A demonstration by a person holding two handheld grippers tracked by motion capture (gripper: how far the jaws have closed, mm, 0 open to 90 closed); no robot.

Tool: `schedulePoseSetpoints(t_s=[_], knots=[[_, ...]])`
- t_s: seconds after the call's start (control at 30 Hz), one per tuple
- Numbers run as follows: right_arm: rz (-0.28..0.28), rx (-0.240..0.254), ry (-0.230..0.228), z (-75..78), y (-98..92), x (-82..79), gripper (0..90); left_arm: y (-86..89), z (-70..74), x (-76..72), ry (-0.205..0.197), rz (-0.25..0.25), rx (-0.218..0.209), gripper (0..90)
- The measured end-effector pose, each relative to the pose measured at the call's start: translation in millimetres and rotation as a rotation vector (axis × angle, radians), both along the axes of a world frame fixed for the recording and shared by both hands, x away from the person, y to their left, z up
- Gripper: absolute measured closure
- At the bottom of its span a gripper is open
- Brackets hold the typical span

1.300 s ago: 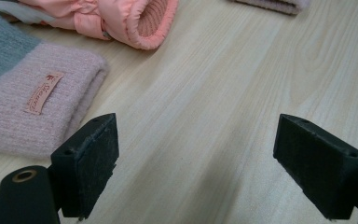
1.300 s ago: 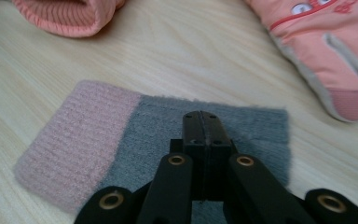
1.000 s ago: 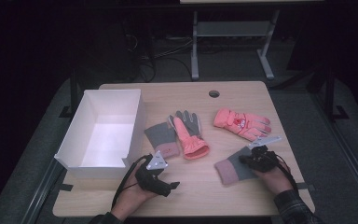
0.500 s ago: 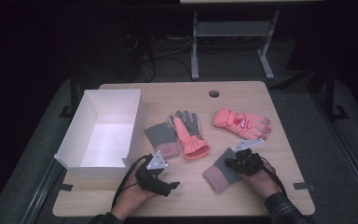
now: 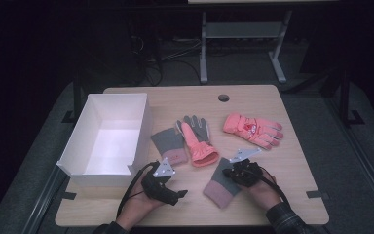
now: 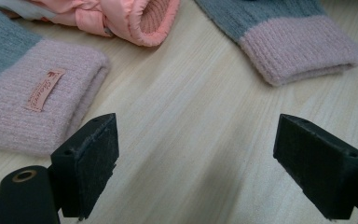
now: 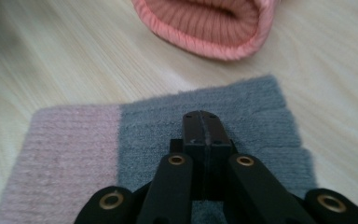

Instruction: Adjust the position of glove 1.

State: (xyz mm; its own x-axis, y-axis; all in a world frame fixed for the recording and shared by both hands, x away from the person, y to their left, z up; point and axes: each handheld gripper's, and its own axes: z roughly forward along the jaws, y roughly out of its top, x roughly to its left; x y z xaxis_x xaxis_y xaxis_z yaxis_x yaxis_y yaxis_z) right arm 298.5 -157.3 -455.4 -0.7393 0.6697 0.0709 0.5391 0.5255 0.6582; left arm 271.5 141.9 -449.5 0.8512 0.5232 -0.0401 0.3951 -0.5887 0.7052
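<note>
Right gripper point(image 5: 237, 171), jaws clenched on the grey-pink glove point(image 5: 222, 184), had dragged it leftward toward the white box point(image 5: 108, 168). Left gripper point(image 6: 205, 163) sat released near the box. No gloves boxed; four remained on the table point(image 5: 292, 195).

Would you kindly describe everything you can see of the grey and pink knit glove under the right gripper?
The grey and pink glove is soft, fuzzy knit: a grey hand part and a ribbed pale pink cuff. It lies flat on the wooden table, near the front edge, cuff toward the person and angled left. The right gripper, jaws shut together, rests over its grey part; whether fabric is pinched cannot be told. The coral glove's cuff lies just beyond, apart from it.
</note>
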Motion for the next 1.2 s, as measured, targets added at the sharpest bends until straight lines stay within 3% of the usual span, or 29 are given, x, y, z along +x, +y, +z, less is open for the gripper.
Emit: schedulePoseSetpoints(t_s=[0.1,0.3,0.6,0.8,0.87,1.07,1.2], knots=[[0.005,0.037,0.006,6.1,-10.1,-5.1,90.0,0.8,0.2,0.1,-0.003,-0.006,0.005,13.7],[0.037,0.036,0.045,4.6,-20.6,-25.9,90.0,0.1,0.3,-0.2,-0.003,-0.01,0.008,13.7],[0.125,0.03,0.062,-0.2,1.2,-35.5,90.0,-1.6,-0.7,-0.7,0.006,-0.018,0.009,14.0],[0.113,0.047,0.045,4.1,-4.4,-33.7,90.0,-1.1,-1.5,0.3,0.019,-0.013,-0.003,14.0],[0.102,0.06,0.036,6.3,-8.9,-32.3,79.2,-0.9,-2.1,0.7,0.024,-0.007,-0.009,13.9],[0.069,0.074,0.014,10.2,-20.3,-29.5,61.5,0.5,-0.1,2.4,0.021,-0.003,-0.006,13.7],[0.037,0.08,0.003,11.6,-30.5,-29.3,43.1,-1.5,-1.2,2.2,0.019,-0.011,0.007,13.7]])
